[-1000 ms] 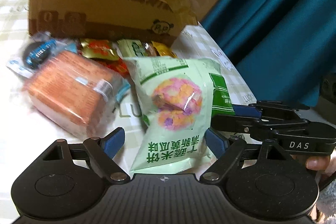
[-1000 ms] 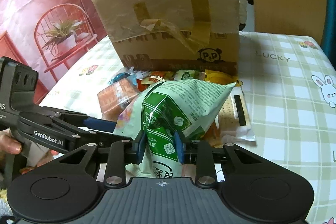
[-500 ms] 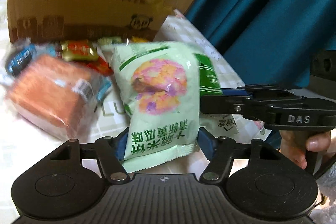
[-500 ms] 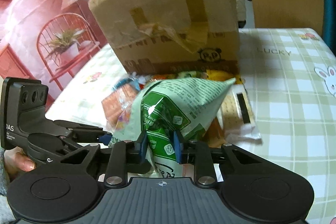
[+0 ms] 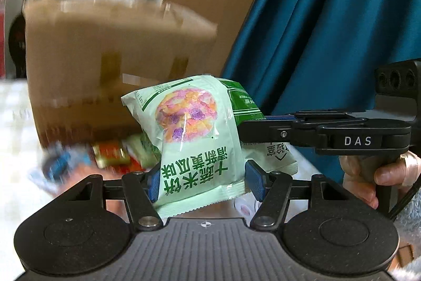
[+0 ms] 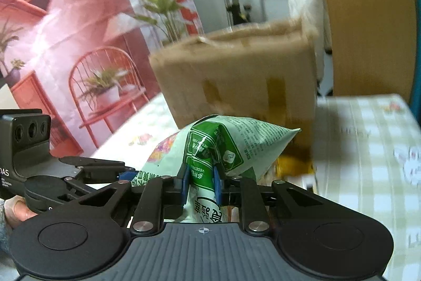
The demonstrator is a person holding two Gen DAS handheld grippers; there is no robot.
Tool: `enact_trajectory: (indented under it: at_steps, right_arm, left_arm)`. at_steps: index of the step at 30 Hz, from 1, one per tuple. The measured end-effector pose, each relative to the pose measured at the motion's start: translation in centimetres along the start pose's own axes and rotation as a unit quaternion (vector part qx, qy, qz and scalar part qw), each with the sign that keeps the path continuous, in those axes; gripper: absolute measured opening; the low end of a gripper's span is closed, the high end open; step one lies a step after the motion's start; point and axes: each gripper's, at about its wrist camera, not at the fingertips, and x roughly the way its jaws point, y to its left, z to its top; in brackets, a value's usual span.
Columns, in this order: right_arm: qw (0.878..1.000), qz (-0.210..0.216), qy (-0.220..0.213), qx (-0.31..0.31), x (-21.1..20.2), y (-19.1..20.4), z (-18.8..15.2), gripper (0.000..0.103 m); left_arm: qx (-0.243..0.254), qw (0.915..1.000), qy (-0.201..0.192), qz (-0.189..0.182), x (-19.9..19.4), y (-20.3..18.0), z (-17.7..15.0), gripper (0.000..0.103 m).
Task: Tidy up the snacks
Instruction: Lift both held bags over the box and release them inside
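A pale green snack bag with a pink and purple picture hangs in the air in front of a cardboard box. My left gripper has the bag's lower end between its blue pads; its jaws are closing and both pads touch the bag. My right gripper is shut on a pinched fold of the same bag. In the left wrist view the right gripper comes in from the right side of the bag. The box is blurred in both views.
Several small snack packets lie on the table below the bag, among them a red one and a blue one. A yellow packet lies by the box. The checked tablecloth stretches right. A teal curtain hangs on the right.
Both grippers rose with the green bag, lifting it off the table. The left jaws narrowed onto the bag's lower end. The orange packet dropped out of the left view.
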Motion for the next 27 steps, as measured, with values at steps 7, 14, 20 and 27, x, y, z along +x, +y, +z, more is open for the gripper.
enact_trajectory:
  at_steps: [7, 14, 20, 27]
  right_arm:
    - [0.996, 0.006, -0.067, -0.06, -1.3, 1.5, 7.3, 0.017]
    - [0.991, 0.006, -0.104, -0.086, 1.3, -0.2, 14.8, 0.017]
    - [0.993, -0.004, -0.094, -0.074, 6.7, -3.8, 19.0, 0.017]
    - [0.997, -0.026, -0.067, -0.035, 11.7, -8.1, 19.7, 0.017]
  left_arm:
    - [0.05, 0.996, -0.065, 0.034, -2.1, -0.6, 6.6, 0.065]
    - [0.07, 0.9924, -0.082, 0.06, 0.0, 2.1, 13.3, 0.065]
    - [0.055, 0.9938, -0.054, 0.08, 4.2, 5.2, 17.3, 0.065]
    - [0.027, 0.9962, -0.013, 0.082, 7.4, 6.9, 18.3, 0.065]
